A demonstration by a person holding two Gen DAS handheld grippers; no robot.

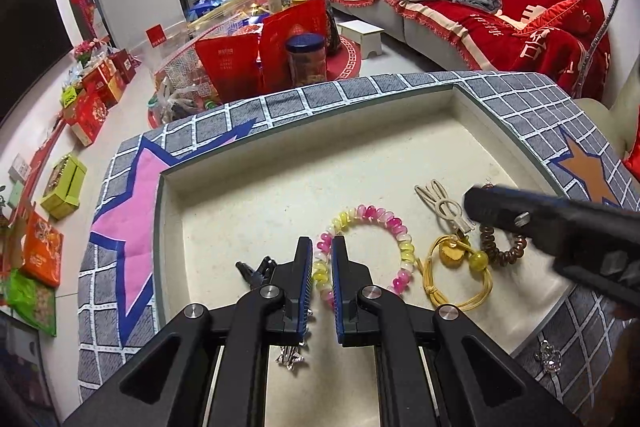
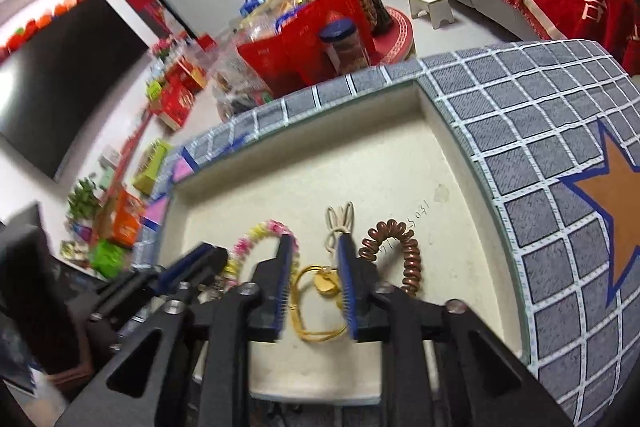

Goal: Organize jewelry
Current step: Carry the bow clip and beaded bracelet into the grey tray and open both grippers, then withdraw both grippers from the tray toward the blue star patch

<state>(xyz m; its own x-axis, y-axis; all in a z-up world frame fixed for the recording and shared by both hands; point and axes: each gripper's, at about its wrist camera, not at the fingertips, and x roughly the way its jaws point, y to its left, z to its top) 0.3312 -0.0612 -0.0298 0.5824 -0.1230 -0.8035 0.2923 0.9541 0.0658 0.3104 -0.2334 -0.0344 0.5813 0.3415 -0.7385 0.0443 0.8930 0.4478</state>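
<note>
Left gripper [image 1: 322, 263]: clamped on pink-and-yellow spiral plastic bracelet [image 1: 394, 223]
Right gripper [image 2: 312, 285]: jaws apart above yellow cord hair tie [image 2: 316, 301], near cream tray's [image 2: 304, 163] front edge

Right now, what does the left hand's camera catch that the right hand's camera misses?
Only the left view shows the black clip beside the left gripper, a silver charm under it, and another silver piece on the checked cloth. Only the right view shows handwriting on the tray floor. Both show the pink-and-yellow bracelet, cream rabbit clip, yellow cord tie and brown coil.
</note>
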